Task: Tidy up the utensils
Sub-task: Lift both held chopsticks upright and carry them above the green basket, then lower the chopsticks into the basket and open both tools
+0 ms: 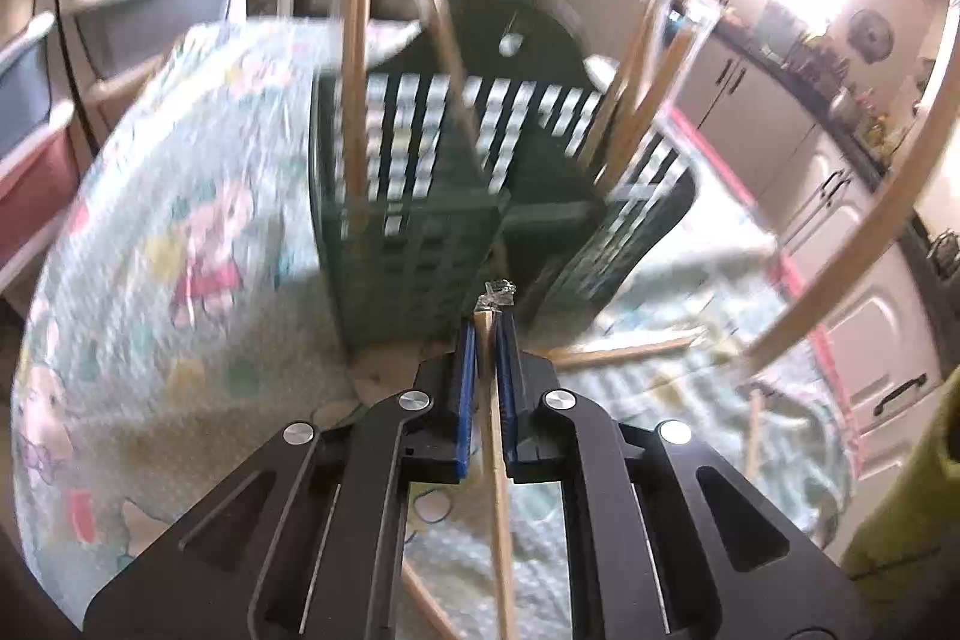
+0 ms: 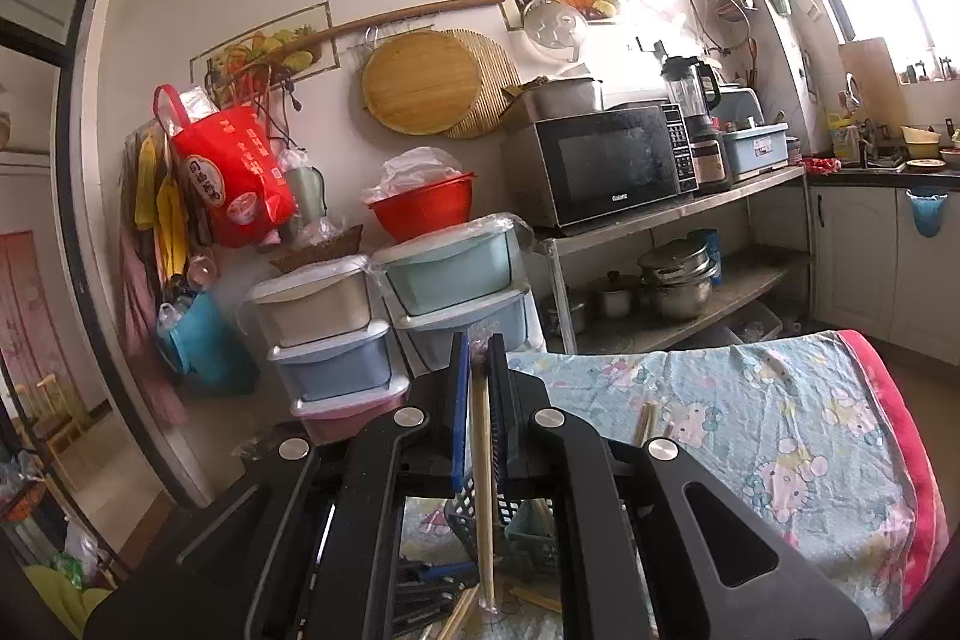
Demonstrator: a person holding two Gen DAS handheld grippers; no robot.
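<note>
A wooden chopstick (image 1: 499, 466) is clamped lengthwise in each gripper. More chopsticks (image 1: 354, 88) are stood upright in a dark green slotted basket (image 1: 420, 244); others (image 1: 624, 353) are scattered beside it.

Left tongs (image 1: 487, 334): blue-padded black jaws closed on a pale wooden chopstick (image 1: 499, 490) with crinkled clear wrap at its tip.
Basket: dark green slotted plastic utensil basket (image 1: 414, 220), upright, several wooden chopsticks standing in it.
Surface: bench under pastel cartoon-print cloth (image 1: 180, 244); loose chopsticks nearby.
Image: motion-blurred.
</note>
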